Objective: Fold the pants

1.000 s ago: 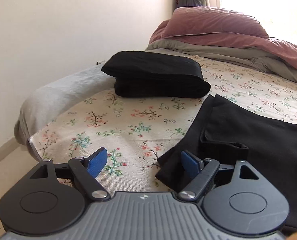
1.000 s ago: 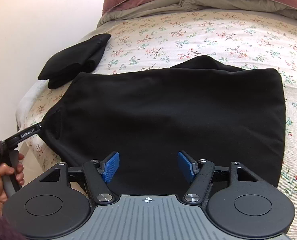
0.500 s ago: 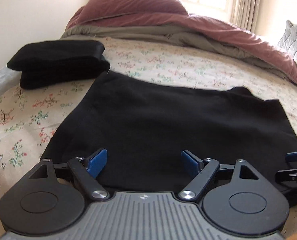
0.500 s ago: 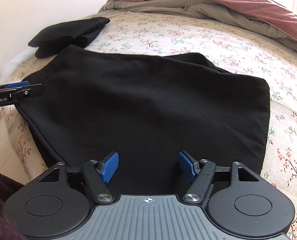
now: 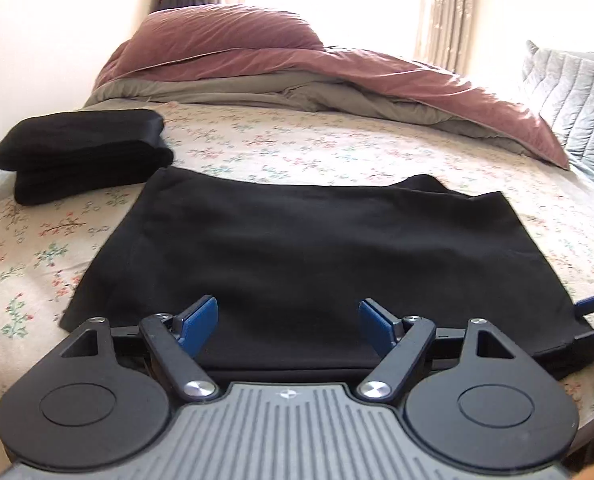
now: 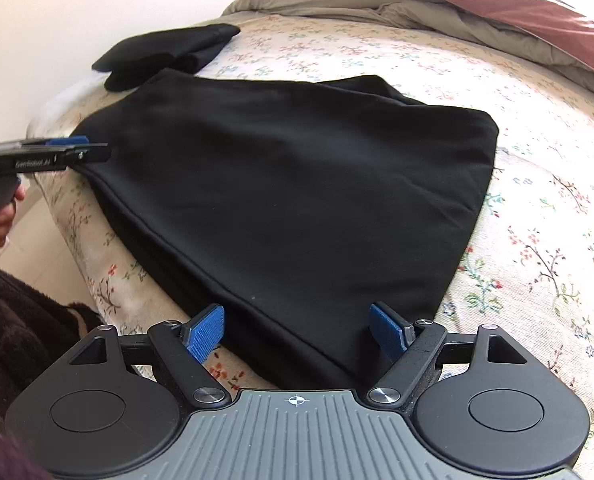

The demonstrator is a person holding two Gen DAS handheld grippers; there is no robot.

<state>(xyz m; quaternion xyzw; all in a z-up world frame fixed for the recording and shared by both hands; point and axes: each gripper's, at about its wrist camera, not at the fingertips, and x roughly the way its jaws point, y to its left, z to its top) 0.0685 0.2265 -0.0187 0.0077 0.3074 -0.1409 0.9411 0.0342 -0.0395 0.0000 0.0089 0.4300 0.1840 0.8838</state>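
Note:
Black pants (image 5: 317,256) lie folded flat on the floral bedsheet (image 5: 337,148); they also show in the right wrist view (image 6: 297,184). My left gripper (image 5: 289,322) is open and empty, hovering over the pants' near edge. It also shows from the side at the pants' left edge in the right wrist view (image 6: 71,152). My right gripper (image 6: 297,330) is open and empty, over the pants' near right corner at the bed's edge. Its fingertips (image 5: 593,304) show at the right in the left wrist view.
A folded black garment (image 5: 85,152) sits at the bed's left, beyond the pants, also in the right wrist view (image 6: 165,56). A rumpled maroon and grey duvet (image 5: 297,68) lies at the head. A grey quilted cushion (image 5: 569,92) is at far right.
The left gripper has swung right, from facing the folded garment to facing the pants squarely. The right gripper has shifted toward the pants' near right corner. Both stay open.

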